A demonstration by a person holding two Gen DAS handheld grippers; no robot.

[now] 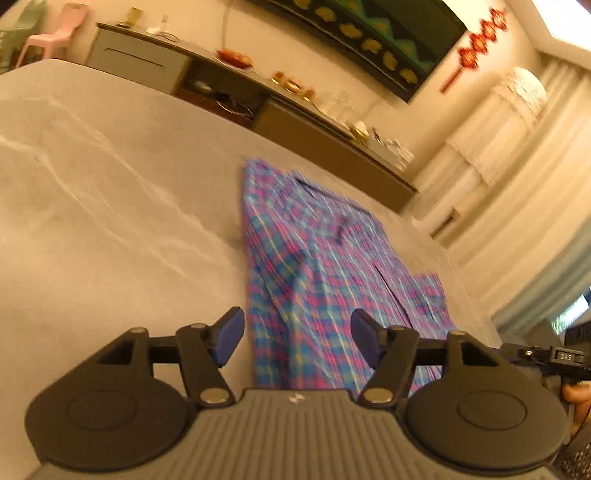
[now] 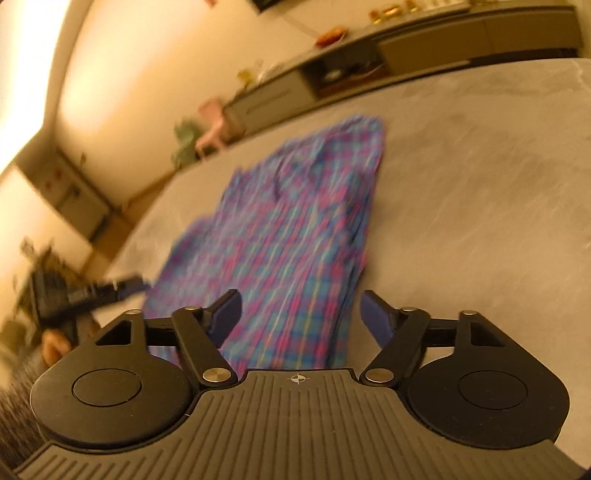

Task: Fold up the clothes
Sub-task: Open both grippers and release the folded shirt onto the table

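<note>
A blue, pink and yellow plaid shirt [image 1: 325, 258] lies partly folded on the grey marbled table [image 1: 110, 192]. My left gripper [image 1: 297, 332] is open and empty, held above the shirt's near edge. The right wrist view shows the same shirt [image 2: 291, 229] stretching away from me. My right gripper [image 2: 301, 314] is open and empty above the shirt's near end. The right gripper also shows at the right edge of the left wrist view [image 1: 546, 358], and the left gripper shows at the left of the right wrist view [image 2: 85, 295]. Both views are blurred.
A long low cabinet [image 1: 303, 122] with dishes and small items runs along the wall behind the table. White curtains [image 1: 517, 184] hang at the right. A pink chair [image 1: 55, 35] stands at the far left. The table [image 2: 480, 203] extends to the shirt's right.
</note>
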